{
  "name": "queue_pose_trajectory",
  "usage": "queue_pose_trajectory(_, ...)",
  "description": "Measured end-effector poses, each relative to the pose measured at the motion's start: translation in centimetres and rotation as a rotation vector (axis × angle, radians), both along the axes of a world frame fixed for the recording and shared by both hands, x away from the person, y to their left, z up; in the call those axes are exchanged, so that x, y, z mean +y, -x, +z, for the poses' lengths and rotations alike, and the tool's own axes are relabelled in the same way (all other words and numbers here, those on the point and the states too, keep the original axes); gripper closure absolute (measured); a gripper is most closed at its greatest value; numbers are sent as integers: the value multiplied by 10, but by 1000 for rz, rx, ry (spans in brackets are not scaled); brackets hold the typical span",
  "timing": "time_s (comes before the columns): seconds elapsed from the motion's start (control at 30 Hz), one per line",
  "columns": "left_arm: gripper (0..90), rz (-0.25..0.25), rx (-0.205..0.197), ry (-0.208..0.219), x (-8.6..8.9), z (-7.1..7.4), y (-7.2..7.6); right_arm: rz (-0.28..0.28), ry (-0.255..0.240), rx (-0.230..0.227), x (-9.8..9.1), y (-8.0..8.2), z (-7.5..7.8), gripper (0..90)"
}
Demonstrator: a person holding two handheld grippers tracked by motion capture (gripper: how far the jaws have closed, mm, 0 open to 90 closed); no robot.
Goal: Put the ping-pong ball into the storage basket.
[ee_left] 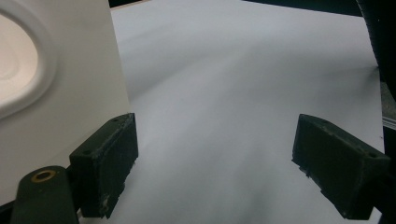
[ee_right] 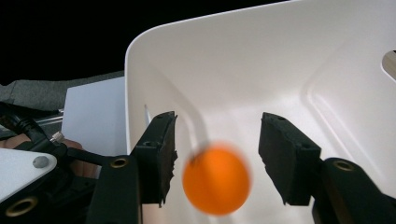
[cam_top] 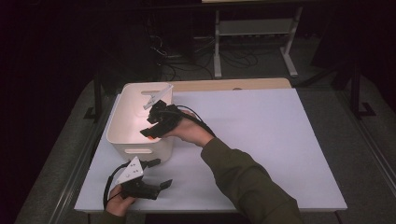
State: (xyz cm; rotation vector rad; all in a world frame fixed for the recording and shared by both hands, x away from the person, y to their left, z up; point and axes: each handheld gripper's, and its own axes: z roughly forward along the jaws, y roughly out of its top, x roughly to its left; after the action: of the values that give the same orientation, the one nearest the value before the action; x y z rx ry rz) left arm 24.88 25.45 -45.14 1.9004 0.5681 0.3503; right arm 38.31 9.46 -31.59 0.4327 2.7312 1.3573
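Step in hand: dropping an orange ball (ee_right: 216,178) into the white bin (cam_top: 122,122) at the counter's (cam_top: 261,140) near-left corner.
Right gripper (ee_right: 216,156): inside the bin mouth, jaws parted a little wider than the ball, pads clear of it on both sides, ball blurred between them.
Ball's place: between the right jaws, over the bin's inner floor, seemingly falling free.
Doing it well: keep the jaws apart, hold level until the ball settles, then lift straight up clear of the rim; avoid nudging the bin wall.
Left gripper (ee_left: 215,172): wide, nothing between the jaws, low by the bin's near wall at the counter's near edge.
Hard to make out: ball's outline smeared; whether it touches the floor yet, impossible to say.
Cut off: bin's floor beneath the ball; a pale clip-like piece (cam_top: 156,98) on the far rim, too small to name.
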Motion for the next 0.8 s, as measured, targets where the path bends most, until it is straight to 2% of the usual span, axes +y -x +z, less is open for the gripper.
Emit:
queue_pose_trajectory(0.27,141,0,0,-1,0,0,0,-20,-16,-6,-7,0,5,406)
queue_pose_trajectory(0.8,141,1,2,-4,0,0,0,-76,-35,-29,-46,1,19,374)
